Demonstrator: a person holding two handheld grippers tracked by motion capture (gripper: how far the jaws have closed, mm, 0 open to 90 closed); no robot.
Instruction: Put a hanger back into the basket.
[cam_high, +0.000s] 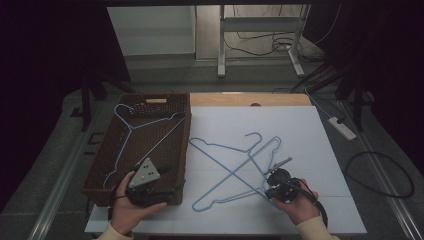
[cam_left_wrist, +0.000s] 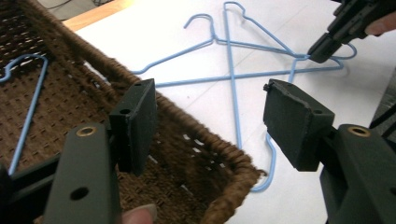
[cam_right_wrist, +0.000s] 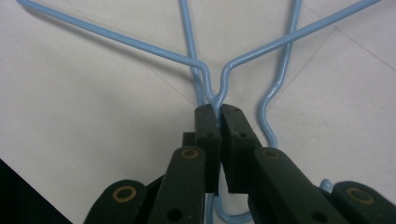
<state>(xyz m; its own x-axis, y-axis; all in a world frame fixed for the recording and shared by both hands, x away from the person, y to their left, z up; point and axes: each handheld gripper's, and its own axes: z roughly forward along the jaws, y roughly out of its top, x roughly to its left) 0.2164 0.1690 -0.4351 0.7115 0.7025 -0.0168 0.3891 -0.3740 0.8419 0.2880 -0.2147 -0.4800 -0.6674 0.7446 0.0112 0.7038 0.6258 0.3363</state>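
White table (cam_high: 320, 130), blue hanger (cam_right_wrist: 219, 79) neck clamped between right gripper (cam_right_wrist: 219, 108) jaws

Overhead camera facing forward-down; two close tong-mounted views (shared: crossed blue hangers (cam_high: 235, 167) on the table).

No legible text, labels or numbers.

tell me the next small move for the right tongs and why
Probably lift. The right tongs are shut on a blue hanger's neck, which lies crossed with a second hanger on the white mat; one hanger already lies in the basket.
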